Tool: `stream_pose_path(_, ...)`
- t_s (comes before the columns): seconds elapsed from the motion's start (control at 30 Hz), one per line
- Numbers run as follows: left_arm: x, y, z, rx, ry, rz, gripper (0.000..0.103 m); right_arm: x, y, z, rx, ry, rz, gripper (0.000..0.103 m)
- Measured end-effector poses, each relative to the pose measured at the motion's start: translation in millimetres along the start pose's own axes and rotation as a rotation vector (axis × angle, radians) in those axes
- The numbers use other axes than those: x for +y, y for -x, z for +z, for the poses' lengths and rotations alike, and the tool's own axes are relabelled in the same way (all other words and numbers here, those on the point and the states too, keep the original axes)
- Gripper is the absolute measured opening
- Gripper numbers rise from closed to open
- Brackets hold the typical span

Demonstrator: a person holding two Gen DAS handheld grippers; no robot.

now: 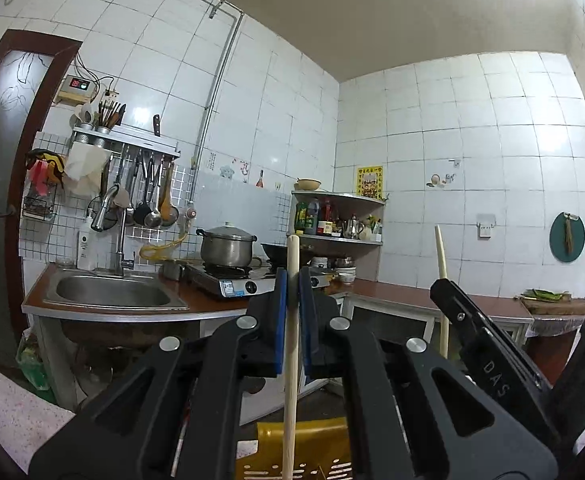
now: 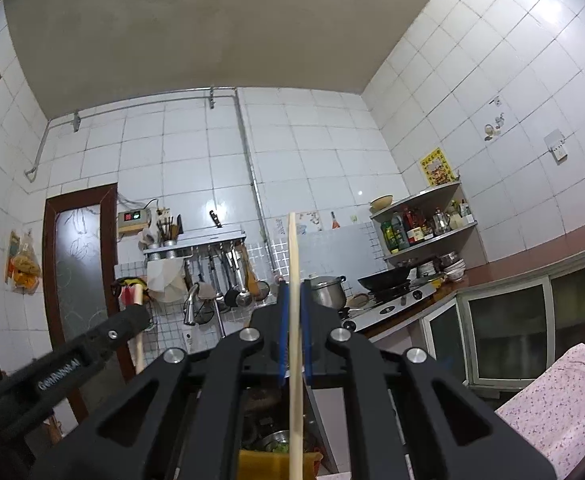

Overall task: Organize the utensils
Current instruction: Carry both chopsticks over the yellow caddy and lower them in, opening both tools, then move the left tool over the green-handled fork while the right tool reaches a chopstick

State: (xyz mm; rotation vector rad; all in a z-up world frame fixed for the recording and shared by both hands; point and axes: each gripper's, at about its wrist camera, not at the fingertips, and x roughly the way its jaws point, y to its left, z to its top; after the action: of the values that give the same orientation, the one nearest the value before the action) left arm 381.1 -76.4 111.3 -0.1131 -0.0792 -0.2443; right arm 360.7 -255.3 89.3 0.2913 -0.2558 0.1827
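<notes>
In the left wrist view my left gripper [image 1: 292, 280] is shut on a round pale wooden stick [image 1: 291, 360] that stands upright between the blue pads. The stick's top rises just above the fingertips and its lower end runs out of frame. At the right of the same view my right gripper [image 1: 446, 286] grips a thinner wooden stick [image 1: 439, 252]. In the right wrist view my right gripper [image 2: 294, 288] is shut on that thin pale stick [image 2: 294, 380], also upright. My left gripper [image 2: 134, 314] shows at the left there with its thicker stick [image 2: 139, 354].
A wall rack [image 1: 132, 136] with hanging ladles and a cup of utensils is above the sink [image 1: 112, 292]. A pot [image 1: 226, 246] and a wok stand on the stove. A yellow slotted basket [image 1: 312, 444] lies below the grippers. A chopping board [image 1: 552, 304] sits far right.
</notes>
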Motion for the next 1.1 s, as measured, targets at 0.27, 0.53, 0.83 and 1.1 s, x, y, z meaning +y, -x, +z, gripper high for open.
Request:
stream_pose_path(0.27, -0.8, 7.8, -20.3, 0.031, -0.043, 0.003, 0.004, -8.8, 5.5, -15.6, 0.023, 0.033, -0.010, 0.006)
stream_pose_path(0.53, 9.0, 15.0, -30.6, 0.130, 0.000, 0.009, 0.005, -8.2, 22.3, -24.8, 0.100, 0.104, -0.011, 0.006)
stream_pose_path(0.83, 18.5, 56.9, -8.6, 0.191, 0.022, 0.036, 0.062, -11.2, 62.7, -11.5, 0.250, 0.115, -0.063, 0.053)
stream_pose_path(1.1, 42.4, 118.9, -13.5, 0.296, 0.076, 0.107, 0.092, -8.2, 111.5, -11.5, 0.438, 0.176, -0.130, 0.060)
